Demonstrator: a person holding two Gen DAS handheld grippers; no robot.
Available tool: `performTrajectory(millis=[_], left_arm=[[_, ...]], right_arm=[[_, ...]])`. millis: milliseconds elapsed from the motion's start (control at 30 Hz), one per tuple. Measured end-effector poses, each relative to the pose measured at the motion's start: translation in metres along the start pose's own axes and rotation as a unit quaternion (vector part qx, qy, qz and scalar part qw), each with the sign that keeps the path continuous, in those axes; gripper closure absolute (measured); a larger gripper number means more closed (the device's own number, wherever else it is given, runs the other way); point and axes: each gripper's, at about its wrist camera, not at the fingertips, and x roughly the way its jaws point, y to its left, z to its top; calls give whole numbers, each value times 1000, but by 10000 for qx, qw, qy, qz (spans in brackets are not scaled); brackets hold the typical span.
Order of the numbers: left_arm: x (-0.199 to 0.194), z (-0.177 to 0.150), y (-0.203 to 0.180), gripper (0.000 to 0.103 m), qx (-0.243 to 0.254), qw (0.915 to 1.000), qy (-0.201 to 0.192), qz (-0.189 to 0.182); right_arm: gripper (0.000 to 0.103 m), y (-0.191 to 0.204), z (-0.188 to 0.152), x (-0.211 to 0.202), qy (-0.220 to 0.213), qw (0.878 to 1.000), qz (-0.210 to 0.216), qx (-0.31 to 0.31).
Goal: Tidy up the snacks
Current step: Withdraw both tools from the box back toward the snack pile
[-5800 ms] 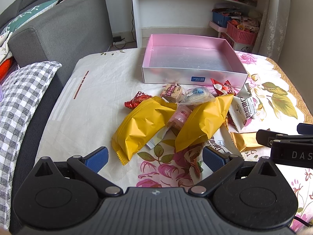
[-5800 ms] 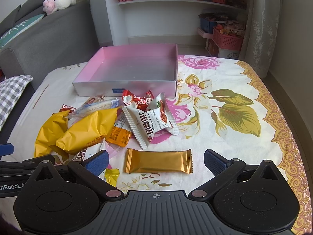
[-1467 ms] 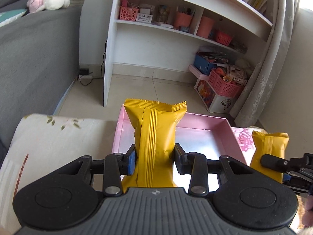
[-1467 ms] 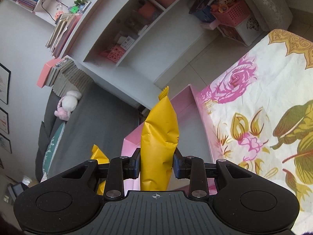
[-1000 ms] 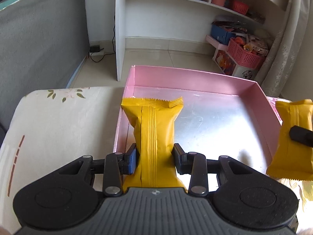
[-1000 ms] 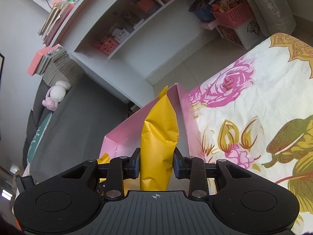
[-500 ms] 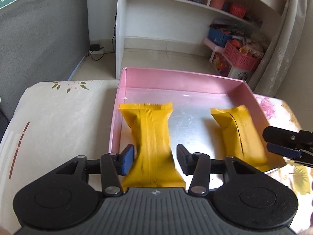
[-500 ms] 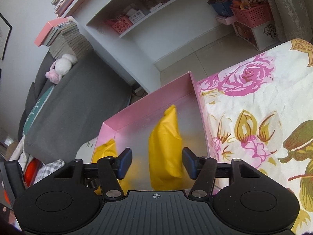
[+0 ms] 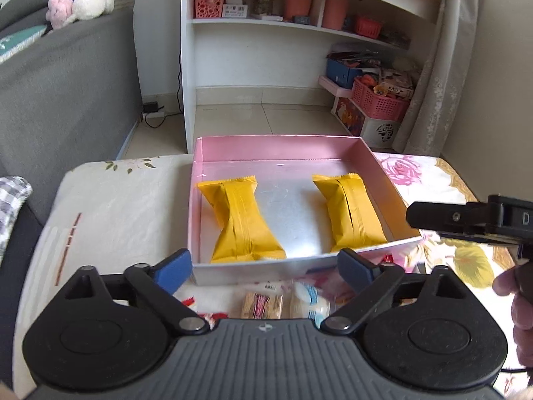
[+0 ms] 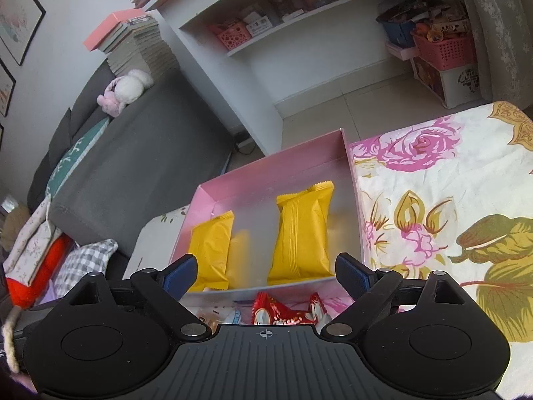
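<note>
A pink box [image 9: 279, 148] with a silver floor stands on the floral cloth. Two yellow snack packets lie flat in it, one at the left [image 9: 241, 218] and one at the right [image 9: 348, 211]. They also show in the right wrist view, left packet [image 10: 211, 250] and right packet [image 10: 301, 233], inside the box [image 10: 276, 170]. My left gripper [image 9: 265, 268] is open and empty above the box's near wall. My right gripper [image 10: 266, 271] is open and empty, also at the near wall; it shows in the left wrist view at the right [image 9: 466, 218].
Small snacks lie in front of the box: a brown wafer pack [image 9: 261, 305], a white-blue pack [image 9: 309, 301], red wrappers [image 10: 278, 311]. A grey sofa [image 9: 63, 100] stands to the left, a white shelf unit [image 9: 299, 33] behind the table, pink baskets [image 9: 379, 101] on the floor.
Both grippers have opened wide and drawn back from the box. The two yellow packets, released half a second ago, now lie still on the box floor.
</note>
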Motion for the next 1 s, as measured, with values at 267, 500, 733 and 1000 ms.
performTrajectory(millis=[267, 500, 733, 1000], left_arm=[[-24, -25, 6, 0, -73, 10000, 32, 51], [-28, -40, 15, 0, -358, 9993, 60, -119], [-35, -53, 21, 0, -307, 9990, 236, -216], [-39, -72, 15, 0, -68, 9939, 711, -838]], right_arm=[[5, 24, -16, -38, -157, 9991, 62, -376], [4, 26, -29, -65, -350, 9973, -16, -642], [4, 24, -28, -73, -148, 9972, -17, -735], [4, 30, -40, -71, 495, 9935, -173, -1013]])
